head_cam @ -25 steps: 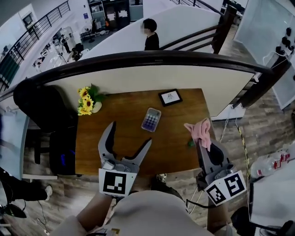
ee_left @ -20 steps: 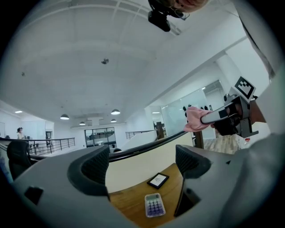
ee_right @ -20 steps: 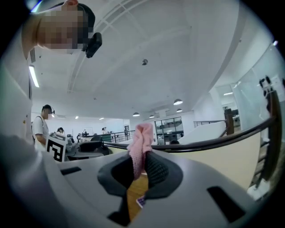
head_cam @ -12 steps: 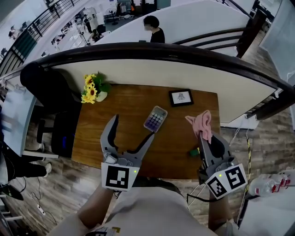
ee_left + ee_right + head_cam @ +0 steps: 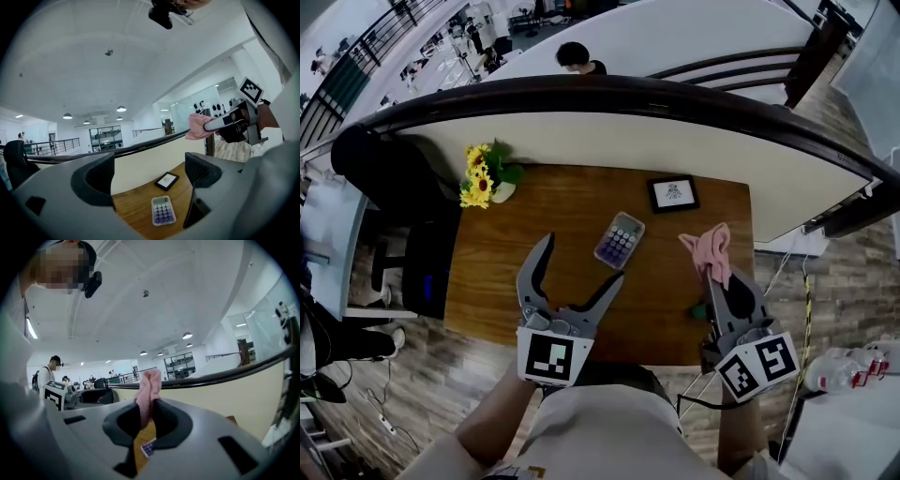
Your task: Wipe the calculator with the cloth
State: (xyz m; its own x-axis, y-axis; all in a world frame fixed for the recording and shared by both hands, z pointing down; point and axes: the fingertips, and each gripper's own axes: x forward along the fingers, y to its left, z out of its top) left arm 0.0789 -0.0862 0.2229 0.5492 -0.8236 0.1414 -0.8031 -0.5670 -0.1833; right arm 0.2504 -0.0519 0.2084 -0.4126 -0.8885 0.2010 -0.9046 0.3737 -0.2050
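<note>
A small calculator (image 5: 620,240) with purple keys lies flat near the middle of the wooden table (image 5: 544,211). My left gripper (image 5: 581,262) hovers just near and left of it, jaws wide apart with nothing between them. The left gripper view shows the calculator (image 5: 163,210) low between its open fingers (image 5: 96,180). My right gripper (image 5: 713,278) is shut on a pink cloth (image 5: 709,249), held above the table's right side, right of the calculator. In the right gripper view the cloth (image 5: 149,394) sticks up from the closed jaws.
A small black-framed picture (image 5: 673,193) stands at the back right of the table, and a sunflower bunch (image 5: 481,180) at the back left corner. A small green thing (image 5: 698,308) lies near the front right edge. A black chair (image 5: 389,187) stands left; a curved railing (image 5: 609,98) runs behind.
The head view has shifted a little. Both grippers keep about the same stance over the table, left open, right still holding the cloth. The person beyond the railing has moved left.
</note>
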